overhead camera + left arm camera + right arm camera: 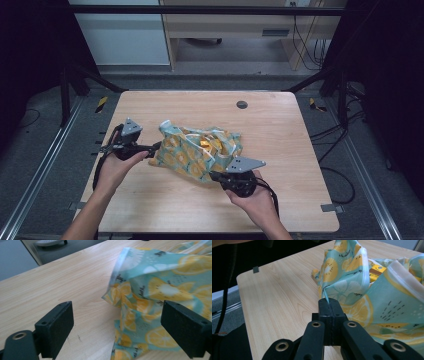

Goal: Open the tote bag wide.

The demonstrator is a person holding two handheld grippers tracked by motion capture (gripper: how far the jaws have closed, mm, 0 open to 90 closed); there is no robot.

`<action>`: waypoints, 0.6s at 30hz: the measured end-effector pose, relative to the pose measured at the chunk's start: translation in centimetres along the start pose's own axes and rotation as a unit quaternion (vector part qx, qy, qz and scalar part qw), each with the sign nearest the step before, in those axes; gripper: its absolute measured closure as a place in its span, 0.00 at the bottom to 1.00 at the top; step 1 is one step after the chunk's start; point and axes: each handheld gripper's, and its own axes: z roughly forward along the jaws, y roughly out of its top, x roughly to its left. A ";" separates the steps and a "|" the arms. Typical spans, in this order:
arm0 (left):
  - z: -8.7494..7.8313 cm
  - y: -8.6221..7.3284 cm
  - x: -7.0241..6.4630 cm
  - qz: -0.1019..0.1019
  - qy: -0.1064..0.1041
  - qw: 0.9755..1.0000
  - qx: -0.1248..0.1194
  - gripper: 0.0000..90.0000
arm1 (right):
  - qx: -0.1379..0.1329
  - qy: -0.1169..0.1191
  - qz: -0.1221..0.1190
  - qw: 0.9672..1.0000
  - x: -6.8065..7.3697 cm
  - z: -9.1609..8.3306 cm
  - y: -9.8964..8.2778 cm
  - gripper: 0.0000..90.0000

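- Black jaws of the right gripper (329,305) are pressed flat together on a thin edge of the cloth bag (372,297), which is pinched between them.
- From that pinch, the teal fabric with yellow citrus slices is seen rising in a loose peak, with a small orange-yellow item (377,270) partly seen inside the folds.
- The left gripper (117,322) is held wide, its jaws standing well apart; a corner of the cloth bag (160,290) lies between and beyond them, and contact with either jaw cannot be told.
- In the high view, the left gripper (156,147) is placed at the bag's left end and the right gripper (216,176) at its near right edge, each held in a hand.
- The cloth bag (197,149) is seen crumpled near the middle of the wooden surface (280,200).
- A small dark round fitting (242,104) is set in the surface near its far edge, well apart from the bag.
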 end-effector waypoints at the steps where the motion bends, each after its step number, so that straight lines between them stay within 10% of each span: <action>1: 0.0 0.0 0.0 0.000 0.000 1.000 0.000 0.13 | 0.000 0.000 0.000 1.000 0.0 0.0 0.0 1.00; 18: 4.2 2.6 -0.7 0.009 -0.053 0.998 0.012 0.12 | 0.002 -0.007 0.010 1.000 -0.8 -0.3 -1.0 1.00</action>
